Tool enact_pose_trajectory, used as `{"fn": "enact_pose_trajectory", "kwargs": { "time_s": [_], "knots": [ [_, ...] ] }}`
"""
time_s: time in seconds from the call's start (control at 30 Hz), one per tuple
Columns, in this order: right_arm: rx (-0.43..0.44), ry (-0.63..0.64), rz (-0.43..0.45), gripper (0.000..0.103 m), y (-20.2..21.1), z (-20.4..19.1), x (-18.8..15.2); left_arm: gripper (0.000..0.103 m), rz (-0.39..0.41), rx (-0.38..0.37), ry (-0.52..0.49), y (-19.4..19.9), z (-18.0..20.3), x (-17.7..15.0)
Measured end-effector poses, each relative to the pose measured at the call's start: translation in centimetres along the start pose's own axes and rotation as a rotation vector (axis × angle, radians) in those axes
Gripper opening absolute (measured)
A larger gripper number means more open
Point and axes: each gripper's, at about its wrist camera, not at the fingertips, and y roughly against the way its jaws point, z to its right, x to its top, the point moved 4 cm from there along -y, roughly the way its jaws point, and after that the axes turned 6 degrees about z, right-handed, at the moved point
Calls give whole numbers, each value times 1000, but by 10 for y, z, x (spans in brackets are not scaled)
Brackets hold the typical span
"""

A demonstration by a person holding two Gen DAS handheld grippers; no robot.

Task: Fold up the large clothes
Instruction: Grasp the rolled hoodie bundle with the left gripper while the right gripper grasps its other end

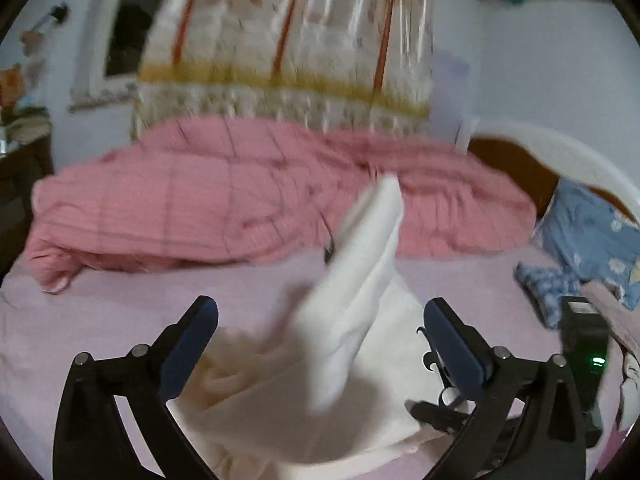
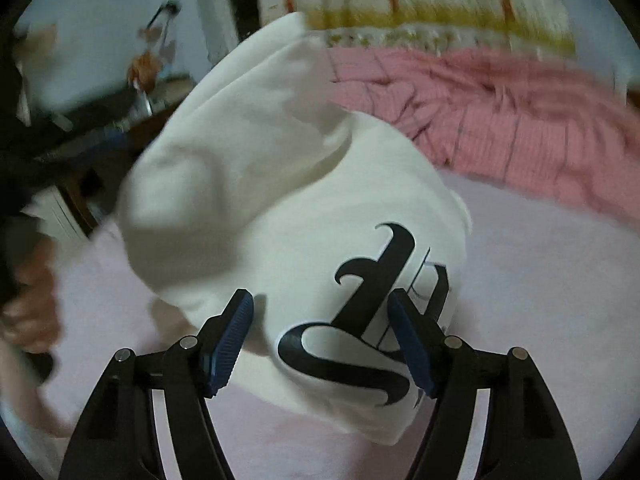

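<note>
A white garment (image 1: pixel 352 320) lies bunched on the lilac bed sheet (image 1: pixel 100 328), and one blurred fold of it stands up in the air between my left gripper's (image 1: pixel 320 312) fingers. That gripper is wide open; its blue pads (image 1: pixel 188 344) do not touch the cloth. In the right wrist view the same white garment (image 2: pixel 260 184) shows a large black gothic print (image 2: pixel 360 320). My right gripper (image 2: pixel 320 304) hovers open over that print, its pads apart from the fabric.
A crumpled pink quilt (image 1: pixel 240 200) fills the far half of the bed below a patterned curtain (image 1: pixel 288 40). Blue floral pillows (image 1: pixel 592 240) lie at the right by the headboard. A hand (image 2: pixel 28 312) shows at the left edge. Dark furniture (image 2: pixel 100 128) stands beside the bed.
</note>
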Motion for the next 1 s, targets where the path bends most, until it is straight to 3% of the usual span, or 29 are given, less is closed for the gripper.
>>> {"fn": "enact_pose_trajectory", "kwargs": {
  "time_s": [0.07, 0.1, 0.13, 0.17, 0.2, 0.27, 0.33, 0.37, 0.4, 0.47, 0.5, 0.57, 0.6, 0.63, 0.67, 0.7, 0.77, 0.87, 0.93, 1.0],
  "knots": [
    [15, -35, -1, 73, 0, 4, 0, 102, -79, 73, 24, -33, -4, 1],
    [6, -26, -2, 73, 0, 2, 0, 86, -94, 120, 43, -43, -9, -2],
    [2, -13, -3, 72, 1, -1, 0, 56, -114, 150, 80, -51, -17, -6],
    [4, -13, 0, 72, 2, 0, 1, 39, -143, 161, 135, -56, -27, -11],
    [5, -40, 9, 72, 4, 3, 3, 14, -159, 175, 186, -54, -36, -16],
    [-58, -104, 36, 71, 7, 16, 7, 11, -155, 182, 251, -42, -55, -25],
    [-249, -100, 97, 71, 14, 31, 11, 10, -172, 191, 265, -27, -66, -37],
    [-395, -59, 126, 71, 16, 36, 11, 10, -177, 202, 277, -19, -72, -45],
    [-458, -34, 135, 71, 17, 37, 11, 10, -185, 210, 279, -15, -75, -51],
    [-355, -69, 93, 71, 8, 42, 7, 11, -208, 236, 283, -11, -81, -70],
    [-236, -147, 65, 71, 3, 46, 3, 12, -216, 253, 279, -9, -81, -83],
    [-139, -223, 59, 71, -1, 53, 2, 24, -202, 301, 247, -11, -84, -105],
    [-107, -225, 54, 71, -2, 52, 2, 44, -191, 339, 218, -16, -84, -113],
    [-91, -214, 49, 72, -3, 49, 1, 73, -179, 400, 187, -18, -87, -121],
    [-76, -196, 43, 75, -5, 47, 3, 84, -160, 469, 164, -19, -91, -128],
    [-63, -175, 34, 77, -5, 44, 2, 89, -147, 472, 178, -17, -96, -132],
    [-47, -171, 25, 82, -9, 44, 1, 90, -159, 390, 283, -15, -109, -137],
    [-54, -169, 22, 82, -4, 44, -2, 93, -170, 282, 367, -7, -117, -139],
    [-86, -64, 24, 83, 6, 32, -8, 98, -195, 172, 429, -5, -116, -142],
    [-61, 100, -5, 83, 18, 11, -24, 101, -228, 96, 514, -7, -116, -145]
  ]
}}
